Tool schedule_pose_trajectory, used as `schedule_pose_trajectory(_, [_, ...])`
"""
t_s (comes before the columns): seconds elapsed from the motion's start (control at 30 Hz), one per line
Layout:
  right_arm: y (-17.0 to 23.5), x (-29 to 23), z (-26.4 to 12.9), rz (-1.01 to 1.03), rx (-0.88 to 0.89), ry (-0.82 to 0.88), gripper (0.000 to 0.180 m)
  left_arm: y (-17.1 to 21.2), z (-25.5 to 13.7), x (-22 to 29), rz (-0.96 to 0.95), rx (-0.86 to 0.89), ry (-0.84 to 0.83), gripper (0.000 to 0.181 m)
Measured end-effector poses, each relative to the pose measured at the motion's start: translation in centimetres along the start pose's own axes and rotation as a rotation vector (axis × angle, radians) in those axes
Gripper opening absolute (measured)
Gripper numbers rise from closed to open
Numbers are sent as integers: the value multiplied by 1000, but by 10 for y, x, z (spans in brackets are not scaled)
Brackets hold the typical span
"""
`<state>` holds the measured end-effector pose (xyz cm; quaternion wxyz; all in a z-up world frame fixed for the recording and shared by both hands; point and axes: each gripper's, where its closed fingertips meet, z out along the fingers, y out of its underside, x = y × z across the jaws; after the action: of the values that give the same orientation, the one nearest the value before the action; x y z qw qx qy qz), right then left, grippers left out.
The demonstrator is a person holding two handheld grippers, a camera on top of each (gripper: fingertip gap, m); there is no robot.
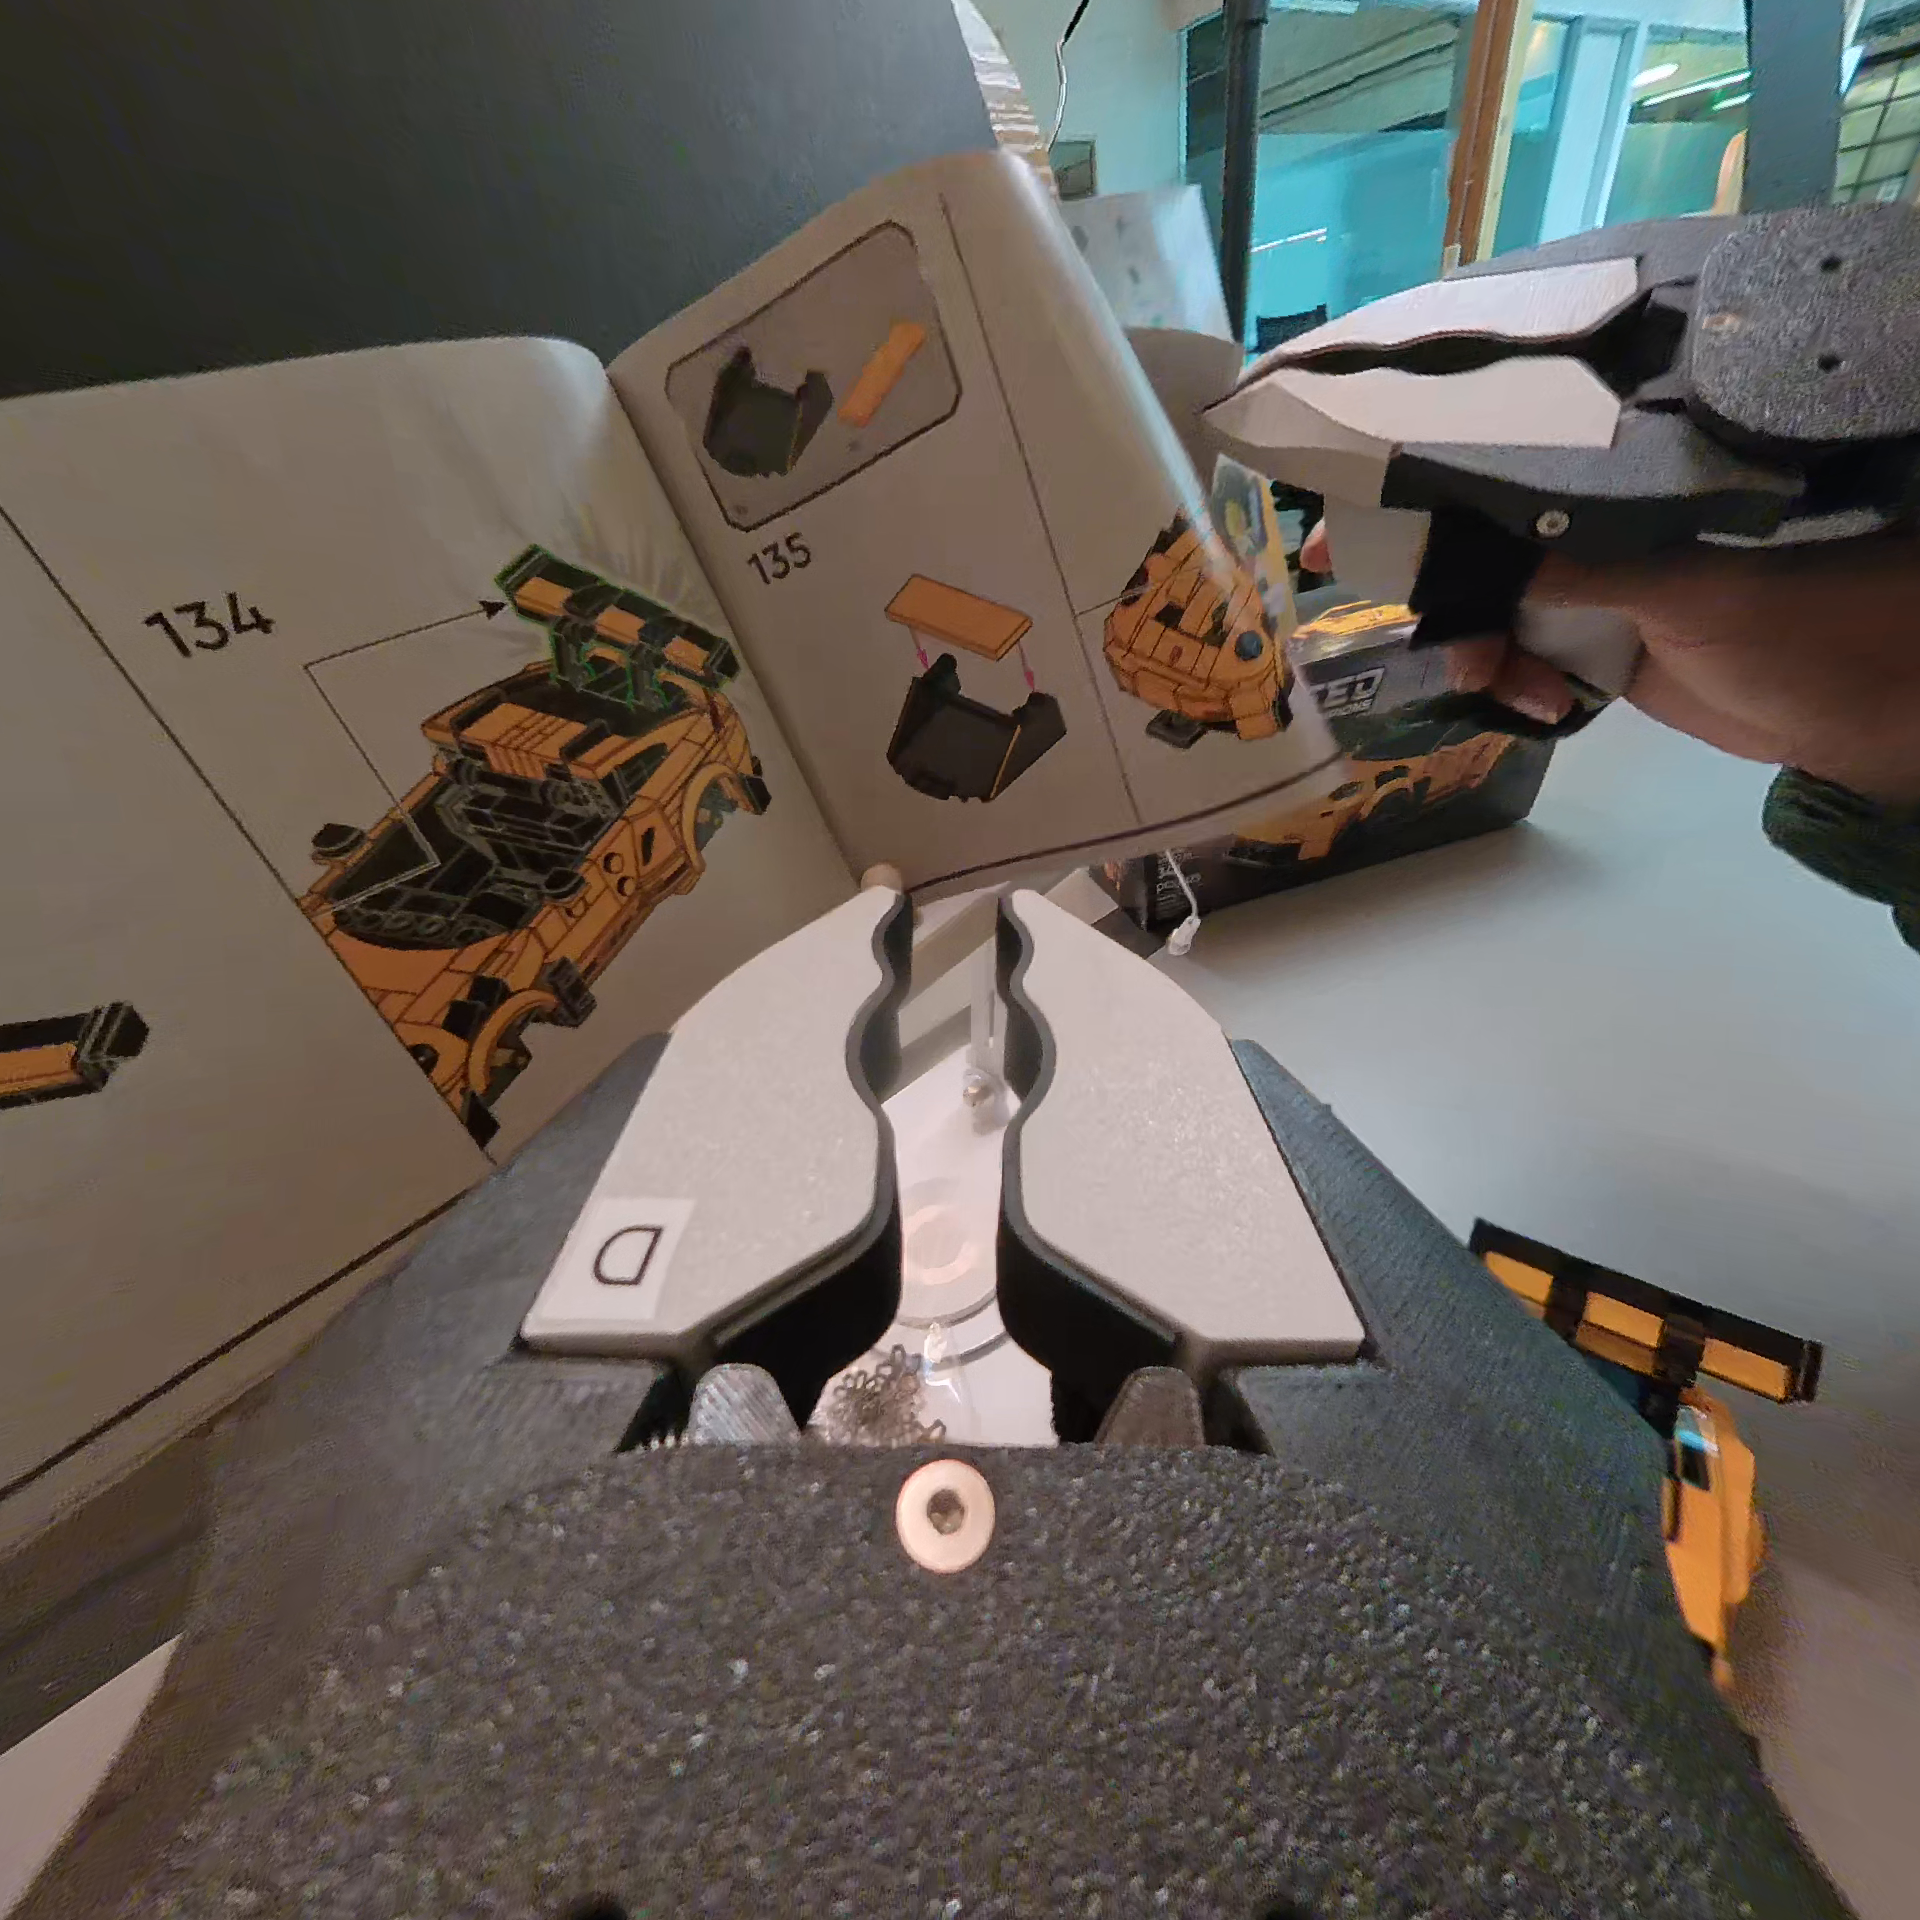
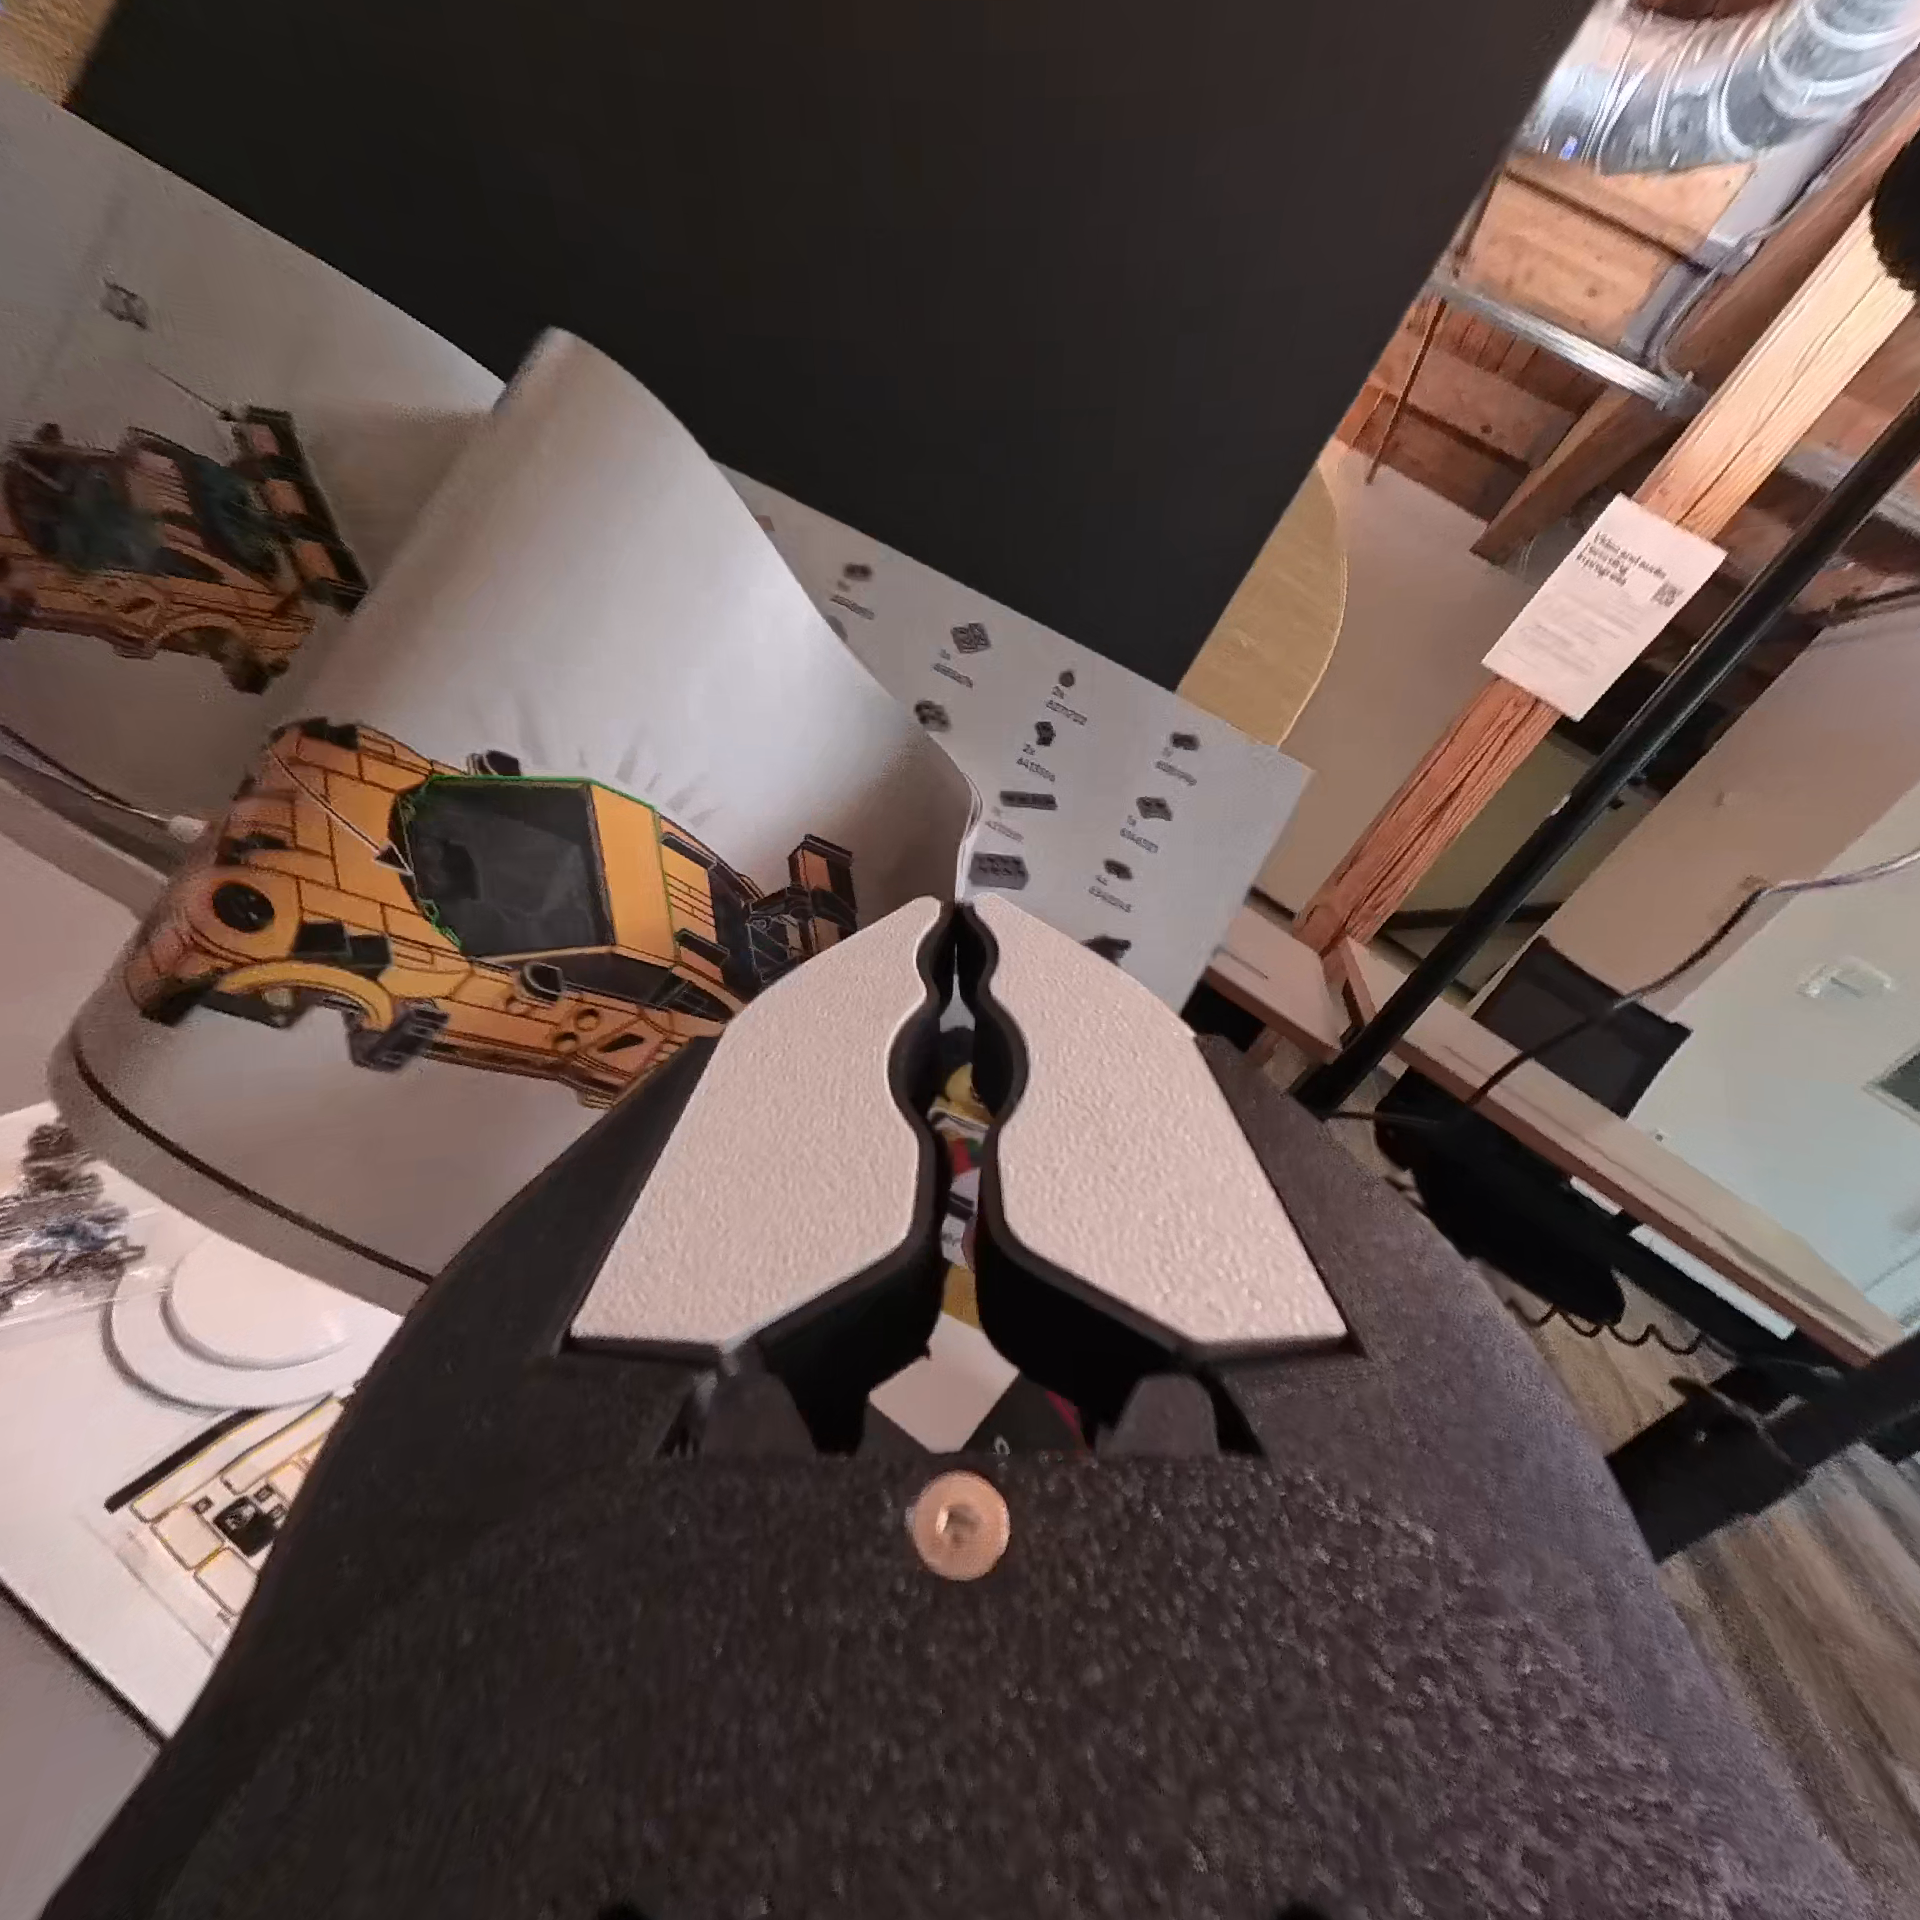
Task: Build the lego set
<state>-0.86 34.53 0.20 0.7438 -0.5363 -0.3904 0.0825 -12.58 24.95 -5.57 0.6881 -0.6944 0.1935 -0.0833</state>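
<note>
Open paper instruction booklet (image 1: 436, 665) with orange car drawings stands propped on desk (image 1: 1507, 1039); one page (image 1: 935, 520) lifted, curling. Right gripper (image 1: 1236, 416) pinches that page's edge, fingers nearly closed. Left gripper (image 1: 951, 914) holds nothing, narrow gap, just below page's bottom edge. Part-built orange-and-black brick car (image 1: 1683, 1455) lower right on desk. Dark set box (image 1: 1403, 790) behind page.
</note>
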Motion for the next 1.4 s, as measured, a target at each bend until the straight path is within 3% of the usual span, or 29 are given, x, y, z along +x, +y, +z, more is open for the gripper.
schedule_pose_trajectory(0.37, [-30,-38,-17,-237,105,1,0,-48,7,33,-140,55,167,36])
schedule_pose_trajectory(0.53, [-40,-47,-25,-268,129,-6,0,-60,13,28,-112,50,128,40])
schedule_pose_trajectory(0.73, [-53,-50,-39,-115,193,-97,0,-66,9,32,-30,24,84,39])
schedule_pose_trajectory(0.83, [-61,-52,-46,33,218,-188,0,-60,15,31,31,-55,47,50])
schedule_pose_trajectory(0.9, [-65,-52,-49,82,226,-222,0,-53,21,29,-6,-96,58,45])
schedule_pose_trajectory(1.03, [-62,-53,-49,61,197,-239,0,-54,24,30,-30,-85,106,16])
schedule_pose_trajectory(1.23, [-54,-46,-48,163,186,-317,0,-55,18,33,-46,-58,186,15])
schedule_pose_trajectory(1.4, [-52,-38,-49,244,190,-384,0,-57,9,28,-172,-18,292,19])
